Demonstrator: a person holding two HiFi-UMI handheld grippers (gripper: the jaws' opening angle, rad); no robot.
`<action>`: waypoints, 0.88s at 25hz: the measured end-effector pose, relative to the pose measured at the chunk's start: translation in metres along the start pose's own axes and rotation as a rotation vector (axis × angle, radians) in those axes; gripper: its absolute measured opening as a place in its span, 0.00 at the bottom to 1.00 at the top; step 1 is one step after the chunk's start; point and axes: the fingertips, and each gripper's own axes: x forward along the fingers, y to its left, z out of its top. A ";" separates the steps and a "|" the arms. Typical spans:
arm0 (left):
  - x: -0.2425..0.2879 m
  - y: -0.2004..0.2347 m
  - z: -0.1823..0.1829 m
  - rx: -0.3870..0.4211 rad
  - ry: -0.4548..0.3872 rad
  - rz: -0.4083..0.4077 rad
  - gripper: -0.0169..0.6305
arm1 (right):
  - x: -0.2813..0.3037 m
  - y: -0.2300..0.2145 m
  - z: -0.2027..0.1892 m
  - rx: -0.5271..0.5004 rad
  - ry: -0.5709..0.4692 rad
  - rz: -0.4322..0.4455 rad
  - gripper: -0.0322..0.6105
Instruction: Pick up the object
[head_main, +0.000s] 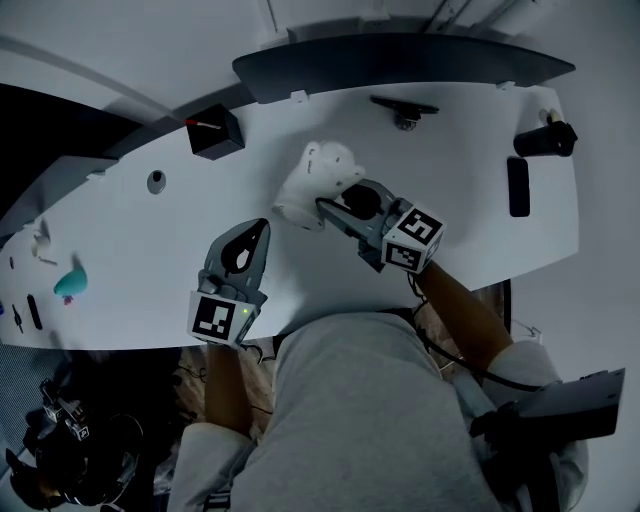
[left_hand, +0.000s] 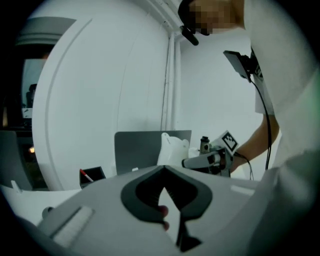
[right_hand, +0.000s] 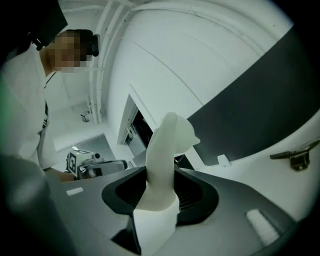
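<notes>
The object is a white, lumpy moulded figure (head_main: 315, 180). My right gripper (head_main: 340, 207) is shut on its lower part and holds it over the middle of the white table (head_main: 150, 250). In the right gripper view the figure (right_hand: 167, 155) stands up between the two dark pads (right_hand: 197, 192), which press on its sides. The left gripper view shows it (left_hand: 172, 149) further off, in front of a grey panel. My left gripper (head_main: 262, 228) sits near the table's front edge, left of the figure and apart from it, shut with nothing held.
A black box with a red pen (head_main: 215, 130) stands at the back left. A long dark panel (head_main: 400, 60) runs along the far edge. Black items (head_main: 518, 186) (head_main: 545, 138) lie at the right, a teal thing (head_main: 70, 283) at far left.
</notes>
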 end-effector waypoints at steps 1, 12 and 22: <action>-0.004 0.002 0.007 -0.002 -0.010 -0.010 0.03 | -0.004 0.008 0.004 -0.019 0.002 0.017 0.32; -0.015 -0.034 0.042 0.128 -0.014 -0.225 0.36 | -0.026 0.077 0.029 -0.358 0.056 0.155 0.32; -0.029 -0.080 0.036 0.200 0.071 -0.488 0.36 | -0.040 0.122 0.014 -0.656 0.253 0.306 0.32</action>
